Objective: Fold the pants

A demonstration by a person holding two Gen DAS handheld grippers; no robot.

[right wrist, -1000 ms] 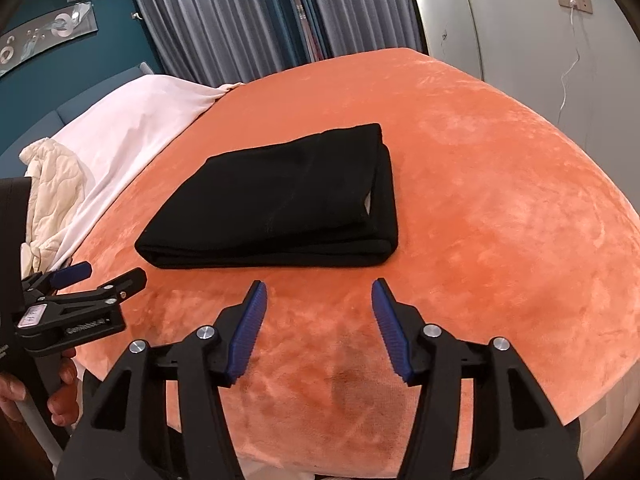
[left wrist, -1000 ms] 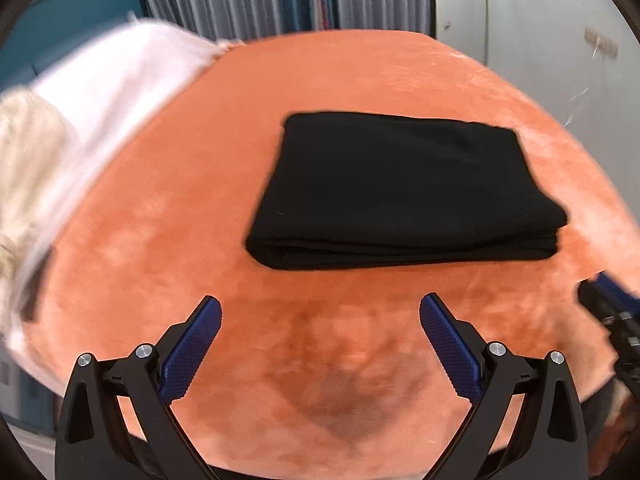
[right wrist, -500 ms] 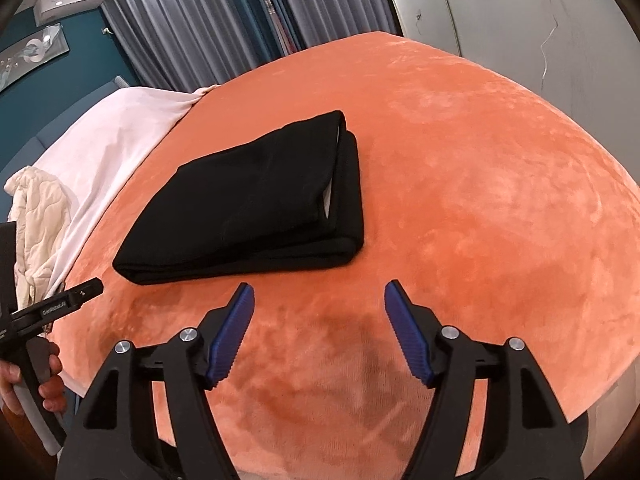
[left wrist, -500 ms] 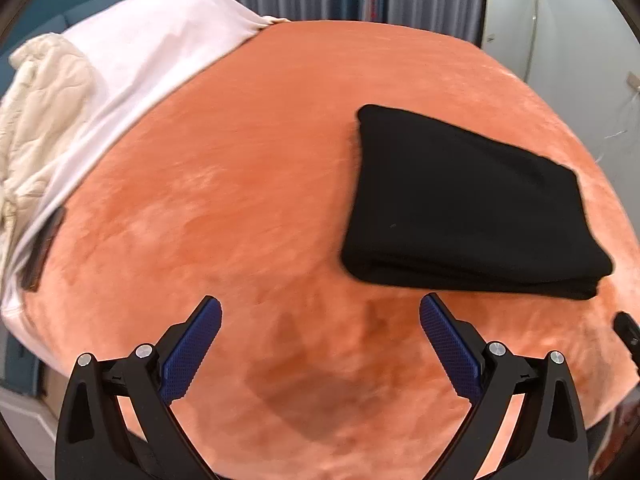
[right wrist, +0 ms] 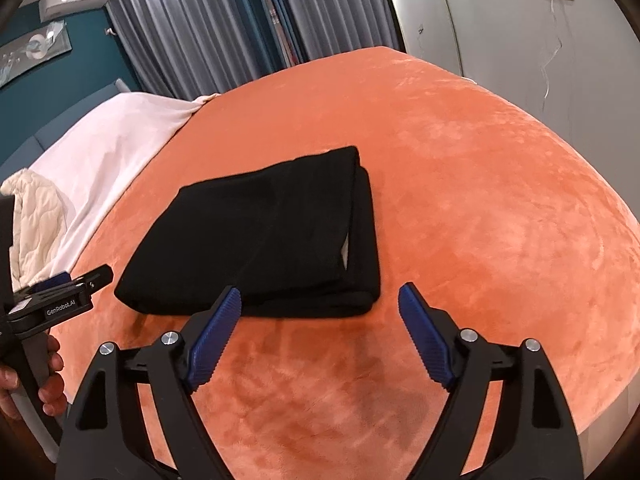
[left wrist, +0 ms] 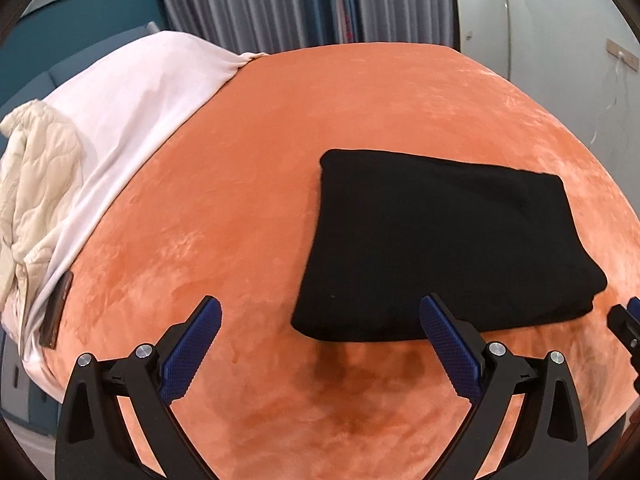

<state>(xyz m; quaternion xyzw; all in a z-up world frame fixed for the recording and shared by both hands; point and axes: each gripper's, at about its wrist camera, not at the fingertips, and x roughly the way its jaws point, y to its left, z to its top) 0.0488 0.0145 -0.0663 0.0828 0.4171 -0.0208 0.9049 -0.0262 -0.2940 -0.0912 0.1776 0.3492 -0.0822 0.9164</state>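
Both hand-held grippers hover over the near edge of the bed, each with nothing between its blue ribbed pads; the left hand-held gripper (left wrist: pixel 320 342) has its jaws spread wide apart, and the right hand-held gripper (right wrist: pixel 320 332) has its jaws apart and opening at this moment. In the right wrist view the left one also shows from the side at the left border, with a person's fingers (right wrist: pixel 50 372) wrapped round its handle; in the left wrist view only a black tip of the right one shows at the right border. Beneath them lies the orange plush bedspread (left wrist: pixel 248 208), darker and brushed in patches near the front edge; just beyond the pads, toward the near edge and roughly midway across the bed, rests the pair of black pants folded into a thick flat rectangle (left wrist: pixel 448 248), its stacked layers showing along the near side, and a pale sliver between the layers at its right end in the right wrist view. Along the left edge of the bed lies a pale pink sheet (left wrist: pixel 132 120), with a cream quilted blanket (left wrist: pixel 36 184) bunched at its near end; a dark flat object (left wrist: pixel 56 312) lies at the sheet's near edge, too unclear to identify. Behind the far edge hang grey pleated curtains (left wrist: pixel 272 4); a white wall (right wrist: pixel 520 32) stands to the right.
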